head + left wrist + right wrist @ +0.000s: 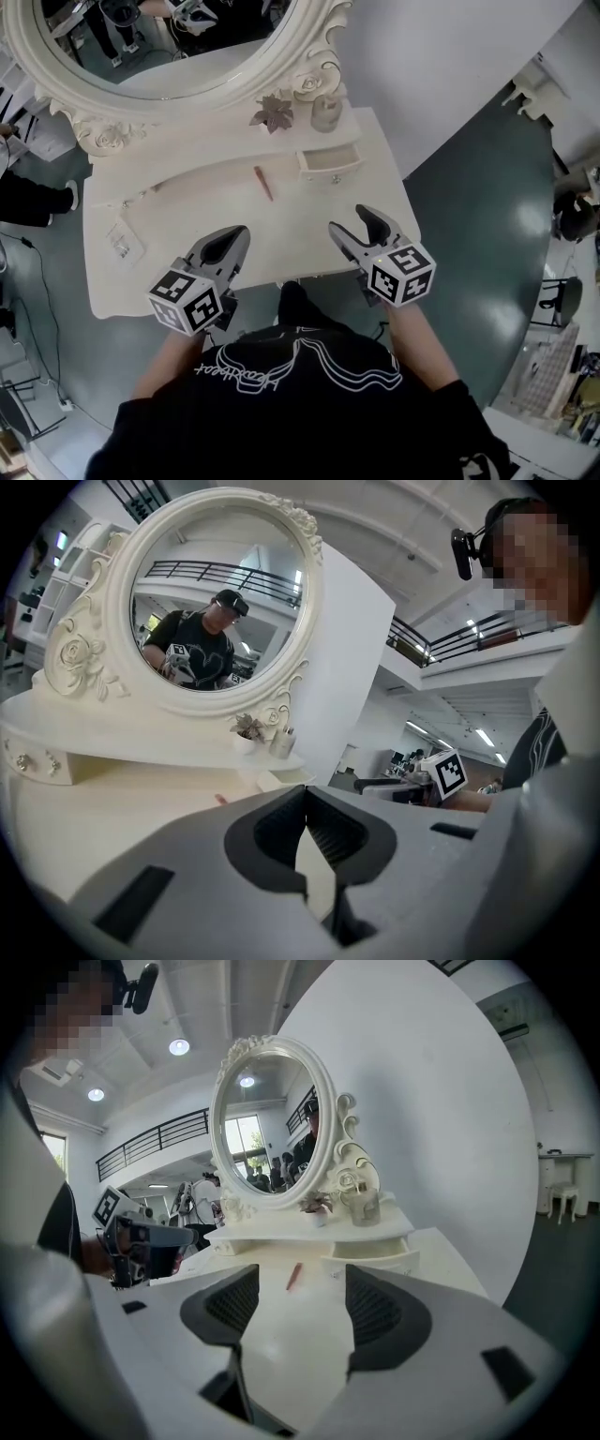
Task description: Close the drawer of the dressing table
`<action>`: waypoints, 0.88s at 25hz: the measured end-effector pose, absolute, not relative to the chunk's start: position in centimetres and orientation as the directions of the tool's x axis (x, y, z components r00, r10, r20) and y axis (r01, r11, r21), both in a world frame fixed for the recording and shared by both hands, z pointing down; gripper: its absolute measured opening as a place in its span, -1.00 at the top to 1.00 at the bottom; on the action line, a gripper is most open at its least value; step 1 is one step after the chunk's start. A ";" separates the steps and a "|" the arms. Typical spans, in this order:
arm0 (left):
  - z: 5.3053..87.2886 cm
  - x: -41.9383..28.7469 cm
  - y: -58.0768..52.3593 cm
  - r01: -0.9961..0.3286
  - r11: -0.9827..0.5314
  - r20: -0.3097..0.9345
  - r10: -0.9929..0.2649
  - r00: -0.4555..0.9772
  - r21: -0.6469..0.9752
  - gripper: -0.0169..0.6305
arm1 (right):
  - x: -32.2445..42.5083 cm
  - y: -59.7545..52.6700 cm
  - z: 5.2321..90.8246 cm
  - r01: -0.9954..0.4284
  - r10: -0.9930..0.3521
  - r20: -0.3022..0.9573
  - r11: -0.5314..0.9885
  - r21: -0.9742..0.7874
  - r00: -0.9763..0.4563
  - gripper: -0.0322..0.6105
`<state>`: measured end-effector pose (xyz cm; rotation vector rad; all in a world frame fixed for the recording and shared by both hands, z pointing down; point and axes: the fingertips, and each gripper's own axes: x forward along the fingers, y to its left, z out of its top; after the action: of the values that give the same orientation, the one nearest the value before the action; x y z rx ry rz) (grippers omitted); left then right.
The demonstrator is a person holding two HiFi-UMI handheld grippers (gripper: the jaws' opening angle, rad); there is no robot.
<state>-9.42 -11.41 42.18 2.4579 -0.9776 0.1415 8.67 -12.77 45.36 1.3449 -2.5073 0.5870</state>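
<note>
A white dressing table [187, 220] carries a small drawer [330, 164] that stands pulled out at the back right, below the mirror shelf. The drawer [375, 1258] lies ahead and to the right of my right gripper [300, 1288], which is open and empty; the head view puts this gripper [352, 223] over the table's front right. My left gripper [239, 234] hovers over the front middle of the table, its jaws shut on nothing. In the left gripper view its tips [306, 797] meet, and the drawer [286, 778] is far ahead.
A pink stick [263, 183] lies on the tabletop left of the drawer. On the shelf above the drawer stand a small plant [271, 113] and a jar [325, 112]. The oval mirror [150, 37] rises behind them. A small card [122, 242] lies at the table's left.
</note>
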 end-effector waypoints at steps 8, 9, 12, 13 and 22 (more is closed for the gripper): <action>42.8 -9.5 -14.4 -0.690 -0.594 0.287 -0.635 0.718 0.412 0.93 | 9.8 -17.0 49.1 -0.861 -0.731 0.456 0.459 -0.222 -0.507 0.05; 42.8 -9.6 -14.7 -0.694 -0.590 0.291 -0.636 0.715 0.413 0.93 | 9.9 -17.4 49.5 -0.863 -0.730 0.463 0.453 -0.223 -0.503 0.05; 42.9 -9.6 -15.7 -0.700 -0.583 0.298 -0.640 0.708 0.413 0.94 | 10.3 -18.5 50.6 -0.869 -0.727 0.479 0.440 -0.225 -0.492 0.06; 43.0 -9.6 -16.0 -0.701 -0.581 0.299 -0.641 0.707 0.413 0.93 | 10.5 -18.8 50.9 -0.871 -0.726 0.485 0.436 -0.224 -0.488 0.07; 44.0 -9.8 -18.3 -0.719 -0.555 0.316 -0.653 0.688 0.419 0.94 | 11.0 -21.4 54.1 -0.890 -0.716 0.532 0.401 -0.216 -0.452 0.16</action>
<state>-9.83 -18.31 43.98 2.3761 -1.0532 0.1674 11.01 -21.40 54.09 1.3884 -2.3084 0.6799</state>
